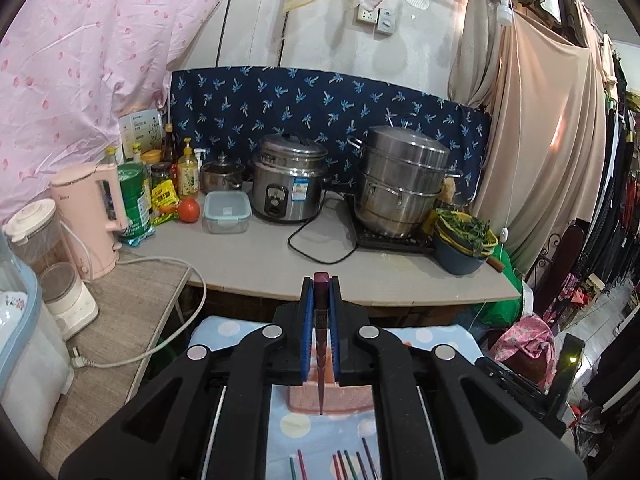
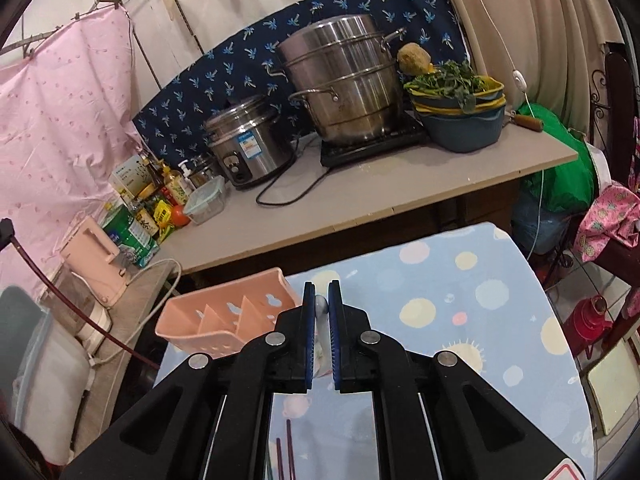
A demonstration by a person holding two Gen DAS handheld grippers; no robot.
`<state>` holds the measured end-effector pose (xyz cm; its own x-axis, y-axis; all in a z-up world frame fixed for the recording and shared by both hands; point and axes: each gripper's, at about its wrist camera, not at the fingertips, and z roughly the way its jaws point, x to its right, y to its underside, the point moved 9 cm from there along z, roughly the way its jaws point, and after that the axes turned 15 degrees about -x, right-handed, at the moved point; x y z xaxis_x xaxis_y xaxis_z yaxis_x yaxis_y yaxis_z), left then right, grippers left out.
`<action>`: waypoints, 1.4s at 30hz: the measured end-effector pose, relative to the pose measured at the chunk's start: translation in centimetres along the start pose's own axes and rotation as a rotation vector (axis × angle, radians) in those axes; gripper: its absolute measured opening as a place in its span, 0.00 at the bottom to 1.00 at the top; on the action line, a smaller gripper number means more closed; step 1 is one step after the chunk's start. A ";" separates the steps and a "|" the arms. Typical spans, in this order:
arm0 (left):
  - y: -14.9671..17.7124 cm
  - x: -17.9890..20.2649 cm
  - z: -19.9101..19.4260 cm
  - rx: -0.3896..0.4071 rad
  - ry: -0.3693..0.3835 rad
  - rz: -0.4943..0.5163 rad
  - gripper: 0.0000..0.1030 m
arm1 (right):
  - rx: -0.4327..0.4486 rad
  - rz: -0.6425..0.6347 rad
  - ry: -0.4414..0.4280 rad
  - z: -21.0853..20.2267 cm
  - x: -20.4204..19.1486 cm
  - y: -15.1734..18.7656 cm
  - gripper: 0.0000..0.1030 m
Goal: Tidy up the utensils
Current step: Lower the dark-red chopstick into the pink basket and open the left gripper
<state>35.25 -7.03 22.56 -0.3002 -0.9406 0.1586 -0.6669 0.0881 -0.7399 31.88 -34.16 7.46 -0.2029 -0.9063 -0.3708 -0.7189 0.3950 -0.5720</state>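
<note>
Both tongs are closed on utensils. Between the blue pads of the left gripper (image 1: pixel 321 284) a dark red chopstick (image 1: pixel 321 344) is pinched, hanging tip-down above the pink utensil holder (image 1: pixel 330 399). The right gripper (image 2: pixel 321 292) is clamped on a slim silvery utensil (image 2: pixel 321 305) whose rounded end shows between its pads; what kind of utensil it is cannot be told. The holder stands on a blue spotted cloth (image 2: pixel 460 280), where more coloured chopsticks (image 1: pixel 352 465) lie loose near the lower edge.

A slip is judged the main risk: the chopstick is held at one narrow point, so a tilt or a knock against a divider could swing it out of line and send it outside the holder. The light holder could also be pushed across the cloth if a tip is driven against its wall. With both utensils aimed at one holder, a clash of the two tools is possible.

Only in the right wrist view are the holder's dividers and compartments shown, beside and left of that gripper. Only in the left wrist view is the chopstick's tip seen lined up over the holder.
</note>
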 end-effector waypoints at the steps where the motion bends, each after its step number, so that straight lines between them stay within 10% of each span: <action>1: -0.4 0.1 0.1 0.005 -0.003 0.000 0.07 | 0.008 -0.004 -0.008 -0.3 -0.4 -0.7 0.07; 22: -4.7 -1.4 5.1 0.033 -0.035 -0.027 0.07 | -0.074 -0.065 0.000 7.2 -5.3 -2.2 0.07; 42: 2.7 -3.4 8.8 -0.128 -0.031 -0.056 0.20 | -0.094 -0.079 0.017 4.4 -4.6 1.4 0.17</action>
<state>40.46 -6.49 14.29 -0.2401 -0.9548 0.1752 -0.7643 0.0746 -0.6406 34.74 -28.73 5.17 -0.1538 -0.9365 -0.3150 -0.7919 0.3075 -0.5276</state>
